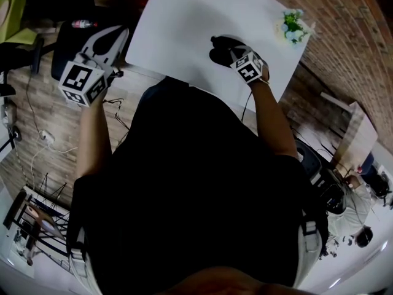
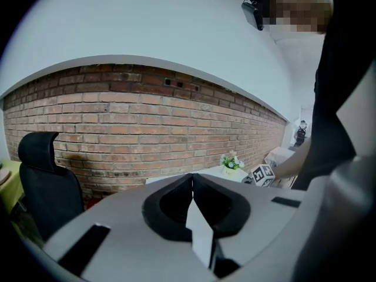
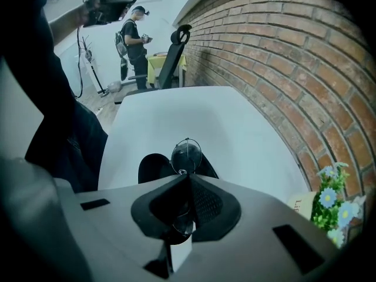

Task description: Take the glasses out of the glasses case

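My right gripper [image 1: 232,50] hovers over the near right part of the white table [image 1: 184,23], just above the black glasses case [image 1: 220,49]. In the right gripper view its jaws [image 3: 188,177] are shut on the glasses [image 3: 186,155]. One round thin-rimmed lens sticks out past the fingertips and another shows between the pads. The open case [image 3: 154,168] lies on the table right under the lens. My left gripper [image 1: 120,35] is off the table's left edge, shut with nothing in it [image 2: 192,178], facing a brick wall.
A small pot of flowers [image 1: 292,26] stands at the table's far right corner, next to the brick wall [image 3: 282,57]. A black office chair [image 3: 173,54] stands beyond the table's far end, and a person [image 3: 136,34] stands behind it. Cables lie on the wooden floor [image 1: 37,134].
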A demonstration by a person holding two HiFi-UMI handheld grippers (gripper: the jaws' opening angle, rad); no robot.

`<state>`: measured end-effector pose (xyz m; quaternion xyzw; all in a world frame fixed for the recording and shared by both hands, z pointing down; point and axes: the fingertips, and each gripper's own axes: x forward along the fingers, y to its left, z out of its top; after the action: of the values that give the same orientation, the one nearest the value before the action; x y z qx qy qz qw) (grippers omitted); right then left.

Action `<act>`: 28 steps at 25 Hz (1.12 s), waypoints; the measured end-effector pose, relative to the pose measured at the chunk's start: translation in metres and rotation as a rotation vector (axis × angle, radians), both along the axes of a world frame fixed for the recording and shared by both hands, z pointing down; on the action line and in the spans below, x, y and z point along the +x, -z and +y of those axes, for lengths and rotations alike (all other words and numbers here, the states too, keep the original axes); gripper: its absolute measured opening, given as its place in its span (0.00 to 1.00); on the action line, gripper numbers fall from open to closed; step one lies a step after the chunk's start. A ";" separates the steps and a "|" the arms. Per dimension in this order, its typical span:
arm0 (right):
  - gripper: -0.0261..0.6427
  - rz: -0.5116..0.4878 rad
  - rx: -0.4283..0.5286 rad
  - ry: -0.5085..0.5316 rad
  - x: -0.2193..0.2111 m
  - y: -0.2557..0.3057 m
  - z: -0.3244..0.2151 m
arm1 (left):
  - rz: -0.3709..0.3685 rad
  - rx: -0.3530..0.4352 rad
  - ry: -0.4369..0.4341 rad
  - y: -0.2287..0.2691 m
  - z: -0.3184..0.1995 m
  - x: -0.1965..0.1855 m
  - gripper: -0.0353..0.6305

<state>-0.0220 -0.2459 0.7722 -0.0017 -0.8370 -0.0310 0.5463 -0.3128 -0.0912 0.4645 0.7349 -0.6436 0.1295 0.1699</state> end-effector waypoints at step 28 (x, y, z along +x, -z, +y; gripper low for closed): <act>0.08 -0.196 0.109 -0.127 0.042 0.094 0.011 | -0.040 0.073 -0.123 0.043 0.003 0.072 0.07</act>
<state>0.0196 -0.2350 0.6786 0.0842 -0.8818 -0.0418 0.4622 -0.2412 -0.0880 0.4217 0.7762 -0.6047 0.1306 0.1218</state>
